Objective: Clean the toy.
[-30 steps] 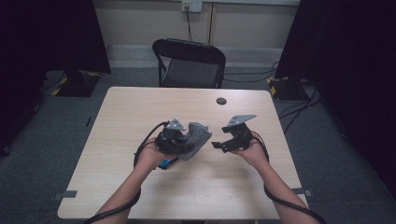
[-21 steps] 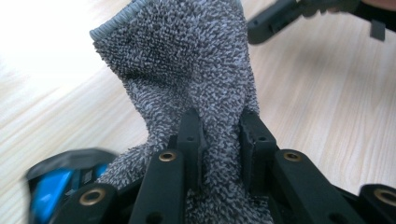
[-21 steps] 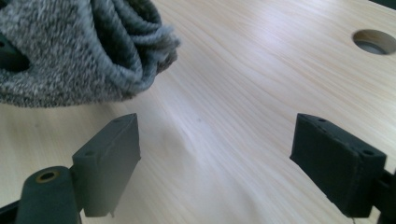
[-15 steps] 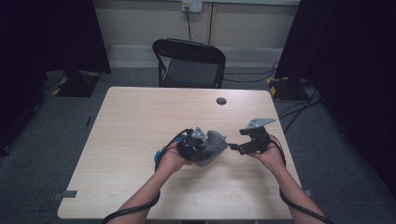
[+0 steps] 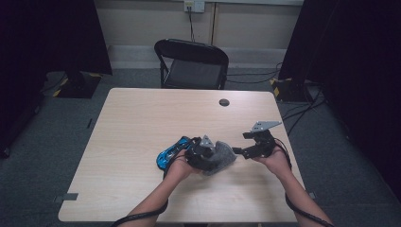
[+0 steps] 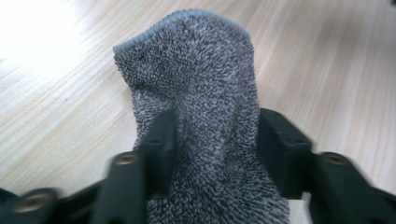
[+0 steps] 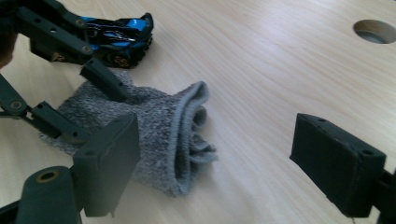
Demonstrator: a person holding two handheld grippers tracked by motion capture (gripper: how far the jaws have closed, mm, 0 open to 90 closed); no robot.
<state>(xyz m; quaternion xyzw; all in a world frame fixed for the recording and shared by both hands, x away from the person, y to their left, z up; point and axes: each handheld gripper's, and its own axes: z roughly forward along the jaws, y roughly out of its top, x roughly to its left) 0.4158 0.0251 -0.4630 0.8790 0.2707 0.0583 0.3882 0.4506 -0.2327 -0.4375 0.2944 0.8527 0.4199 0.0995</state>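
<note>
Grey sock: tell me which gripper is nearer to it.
Left. The left gripper has its jaws around the grey sock, gripping it. The right gripper is open, just short of the sock's cuff, not touching.

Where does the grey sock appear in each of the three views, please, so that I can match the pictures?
High view: the grey sock lies right of centre, near the table's front, at the left tongs.
Left gripper view: the sock stands mid-frame, clamped between the black jaws.
Right gripper view: it lies left of centre, open cuff facing the right tongs.
Shared landmark: the blue toy car beside the sock.
</note>
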